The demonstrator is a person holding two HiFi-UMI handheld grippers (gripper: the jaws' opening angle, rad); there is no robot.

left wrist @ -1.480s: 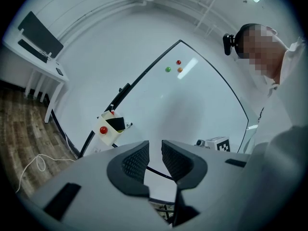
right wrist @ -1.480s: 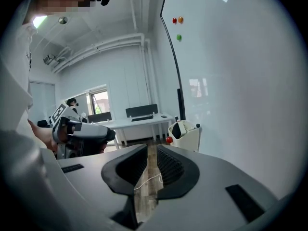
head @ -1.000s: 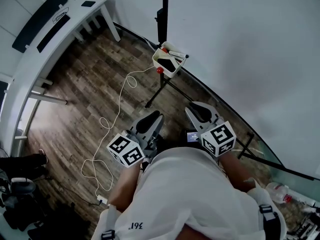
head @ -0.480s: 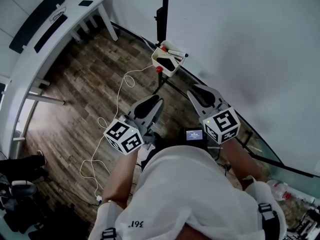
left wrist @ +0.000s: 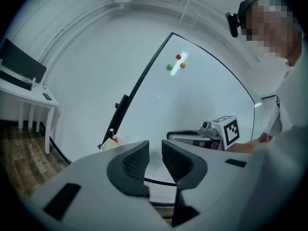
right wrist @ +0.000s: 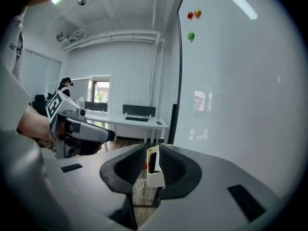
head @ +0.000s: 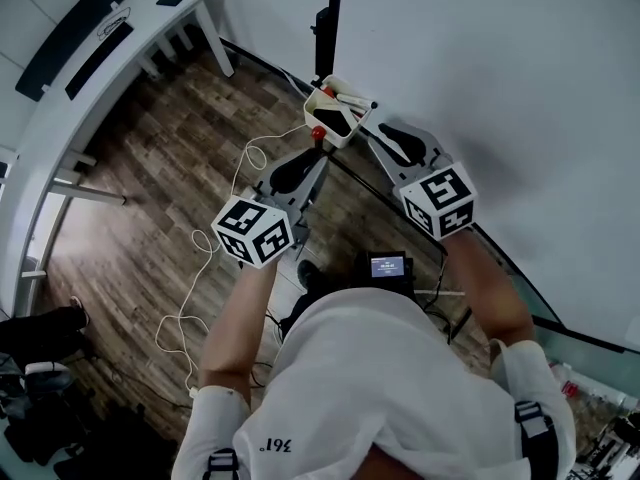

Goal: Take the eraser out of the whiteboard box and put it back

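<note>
The cream whiteboard box (head: 322, 103) hangs at the whiteboard's lower edge with the black eraser (head: 334, 123) lying inside it. My left gripper (head: 312, 158) sits just below the box, level, with a clear gap between its pads (left wrist: 136, 161) and nothing in it. My right gripper (head: 383, 131) is just right of the box, tilted slightly down. Its jaws are opening and nothing is between them. In the right gripper view the box (right wrist: 155, 177) and eraser (right wrist: 151, 161) show beyond the jaw gap. The box's corner (left wrist: 114, 142) peeks over the left jaw.
The whiteboard (head: 500, 88) carries three coloured magnets (left wrist: 169, 67) and stands on a black stand. A white desk (head: 100, 58) is at far left. A white cable (head: 215, 258) loops over the wood floor. A small screen device (head: 388, 266) hangs at the person's chest.
Both grippers have moved up the picture toward the box. The left one has rolled a little, and the right one now lies beside the box.
</note>
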